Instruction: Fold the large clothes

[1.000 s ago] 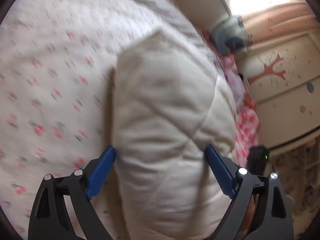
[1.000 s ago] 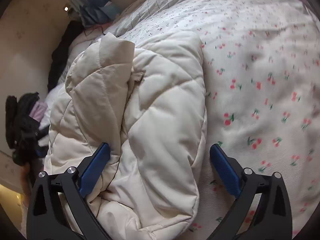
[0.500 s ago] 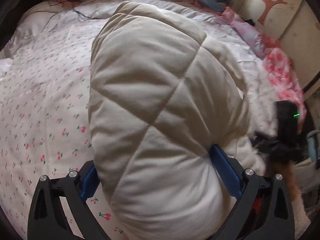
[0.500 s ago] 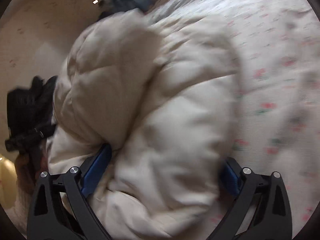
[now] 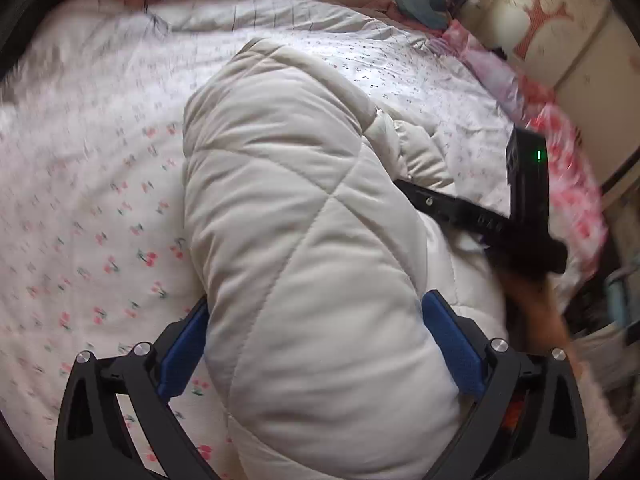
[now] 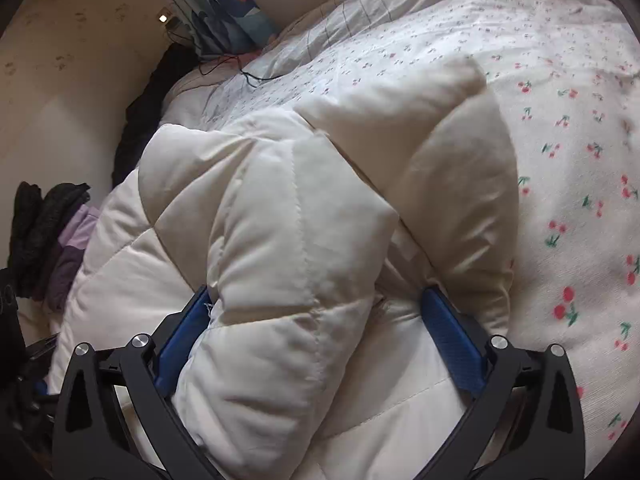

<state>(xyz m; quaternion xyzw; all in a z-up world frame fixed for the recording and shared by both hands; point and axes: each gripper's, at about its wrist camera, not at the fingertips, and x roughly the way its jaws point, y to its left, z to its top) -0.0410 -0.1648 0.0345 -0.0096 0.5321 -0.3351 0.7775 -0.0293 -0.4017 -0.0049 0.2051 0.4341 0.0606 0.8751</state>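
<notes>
A cream quilted jacket [image 5: 304, 248] lies bunched on a bed [image 5: 100, 208] covered with a cherry-print sheet. The left gripper [image 5: 316, 340] has its two blue-padded fingers [image 5: 184, 352] spread wide, one on each side of a thick padded fold of the jacket; the fabric bulges up between them and touches both pads, but I cannot tell whether they are really squeezing it. Ahead of this gripper the fold runs away toward the far side of the bed, and bare sheet lies to its left. To its right, the other gripper's black body, with a small green light, reaches into the jacket, and a blurred hand [image 5: 536, 304] is below it.

In the right wrist view, the right gripper [image 6: 316, 332] is likewise spread, its fingers [image 6: 452, 340] set on either side of a puffy lump of the jacket [image 6: 280, 240] that fills the gap and presses against both pads. More of the jacket spills to the left of this gripper, toward dark clothes [image 6: 44, 220] heaped at the bed's edge. Cherry-print sheet lies to its right, and a patterned blue pillow [image 6: 228, 8] sits far ahead by the wall.
</notes>
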